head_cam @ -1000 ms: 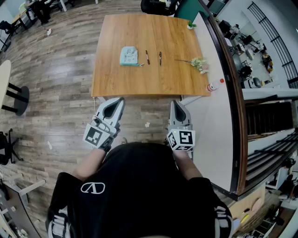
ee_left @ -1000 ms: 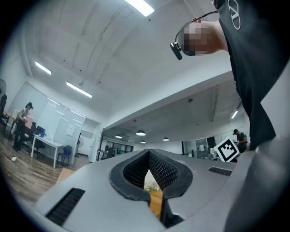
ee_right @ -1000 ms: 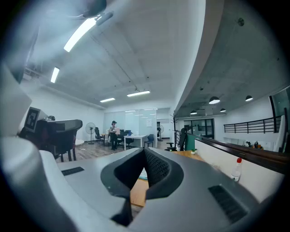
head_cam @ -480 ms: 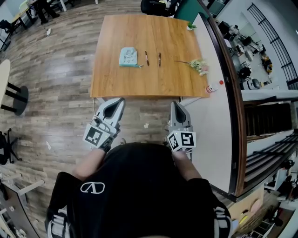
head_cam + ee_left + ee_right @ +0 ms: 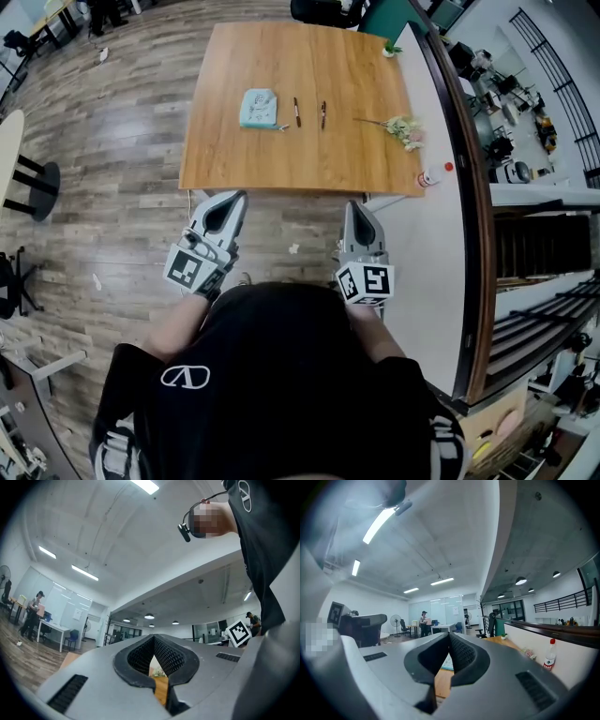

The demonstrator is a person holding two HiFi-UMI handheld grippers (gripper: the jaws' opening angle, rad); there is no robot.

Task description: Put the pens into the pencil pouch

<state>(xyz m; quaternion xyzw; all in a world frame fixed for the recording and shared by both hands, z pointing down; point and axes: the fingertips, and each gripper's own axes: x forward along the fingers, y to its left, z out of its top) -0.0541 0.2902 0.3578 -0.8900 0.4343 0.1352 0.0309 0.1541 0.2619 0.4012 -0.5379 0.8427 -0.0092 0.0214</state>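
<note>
Wooden bench (image 5: pixel 309 159) straight ahead in the head view, with the task's things laid in a loose row across its middle. Pale-blue pencil pouch (image 5: pixel 259 109) at the left end of that row, flat on the wood. Just right of it, the left pen (image 5: pixel 297 112); a little farther right, the right pen (image 5: pixel 323 114). Both dark and slim, pointing toward the far edge, roughly parallel, apart from each other and outside the pouch. Farther right again, a flower sprig (image 5: pixel 398 127) near the bench's right edge. Beyond that edge, a small red-capped bottle (image 5: pixel 427 177) on a white ledge (image 5: pixel 427 244).

Left gripper (image 5: pixel 238 195) and right gripper (image 5: pixel 355 204) low in the frame, close to the bench's near edge and over the plank floor (image 5: pixel 122 187), tips aimed toward the bench, well apart from pouch and pens. Jaws of each pressed together tip to tip, gripping nothing; only a sliver of bench visible through the gap behind the pads in each gripper view.
</note>
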